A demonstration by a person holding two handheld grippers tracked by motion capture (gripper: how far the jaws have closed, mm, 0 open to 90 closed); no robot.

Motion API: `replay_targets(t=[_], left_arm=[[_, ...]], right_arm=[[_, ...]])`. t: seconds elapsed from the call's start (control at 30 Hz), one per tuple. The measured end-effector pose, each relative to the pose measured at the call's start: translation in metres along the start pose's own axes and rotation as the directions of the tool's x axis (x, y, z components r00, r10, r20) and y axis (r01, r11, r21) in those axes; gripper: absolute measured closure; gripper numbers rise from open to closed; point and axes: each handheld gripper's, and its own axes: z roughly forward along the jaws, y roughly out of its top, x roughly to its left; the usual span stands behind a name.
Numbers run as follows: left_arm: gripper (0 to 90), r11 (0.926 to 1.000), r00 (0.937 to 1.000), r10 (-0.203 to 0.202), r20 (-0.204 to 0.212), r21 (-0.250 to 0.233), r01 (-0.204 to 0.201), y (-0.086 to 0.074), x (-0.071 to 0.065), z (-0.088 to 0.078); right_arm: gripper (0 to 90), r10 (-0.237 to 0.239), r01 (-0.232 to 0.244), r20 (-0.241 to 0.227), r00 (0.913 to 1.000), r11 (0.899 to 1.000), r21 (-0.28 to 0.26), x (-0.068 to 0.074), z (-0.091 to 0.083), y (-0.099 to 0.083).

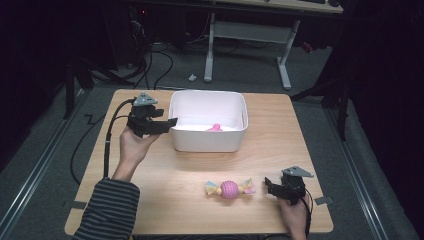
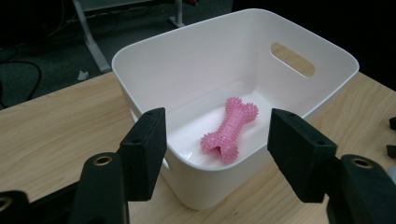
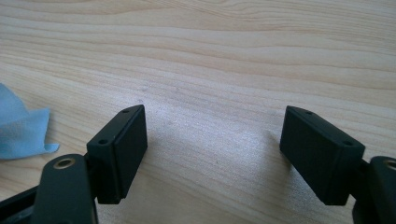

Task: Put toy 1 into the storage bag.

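Observation:
A pink spiky bone toy (image 1: 215,128) (image 2: 230,129) lies on the floor of a white bin (image 1: 207,142) (image 2: 201,51) at the back middle of the wooden table. My left gripper (image 1: 170,122) (image 2: 217,135) hovers at the bin's left wall, jaws open and nothing between them. A candy-shaped toy (image 1: 229,189), a pink ball with pastel cloth ends, lies near the front edge. Just to its right my right gripper (image 1: 267,184) (image 3: 212,140) rests low over the wood, open and holding nothing. A blue cloth end (image 3: 21,128) of that toy shows at the left of the right gripper view.
The wooden table (image 1: 280,135) drops off to dark floor on every side. A white desk frame (image 1: 285,60) and loose cables (image 1: 150,65) stand behind it. Bare wood lies between the bin and the candy toy.

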Motion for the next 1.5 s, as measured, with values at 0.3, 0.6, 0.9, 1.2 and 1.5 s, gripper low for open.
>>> replay_targets(t=[0.3, 0.6, 0.9, 1.2, 1.5], left_arm=[[38.9, 0.9994, 0.9997, -0.01, -0.024, -0.035, 0.009, -0.019, -0.003, -0.02], [39.3, 0.9965, 0.9979, -0.057, -0.031, -0.062, 0.055, -0.046, 0.0, -0.034], [39.6, 0.9938, 0.9948, -0.095, -0.038, -0.062, 0.093, -0.071, 0.003, -0.042], [39.6, 0.992, 0.9923, -0.116, -0.043, -0.056, 0.113, -0.09, 0.003, -0.046], [39.7, 0.9911, 0.9903, -0.129, -0.051, -0.037, 0.128, -0.11, 0.0, -0.04]], right_arm=[[23.4, 0.003, -0.003, -0.001, 1.0, 1.0, 0.001, 0.0, 0.0, 0.0], [23.4, 0.001, -0.001, -0.001, 1.0, 1.0, 0.0, 0.0, 0.0, 0.0], [23.4, 0.001, -0.001, 0.0, 1.0, 1.0, -0.001, 0.0, 0.0, 0.0], [23.5, 0.002, -0.002, -0.001, 1.0, 1.0, 0.0, 0.0, 0.0, 0.0], [23.5, 0.002, -0.002, 0.0, 1.0, 1.0, 0.0, 0.0, 0.0, 0.0]])
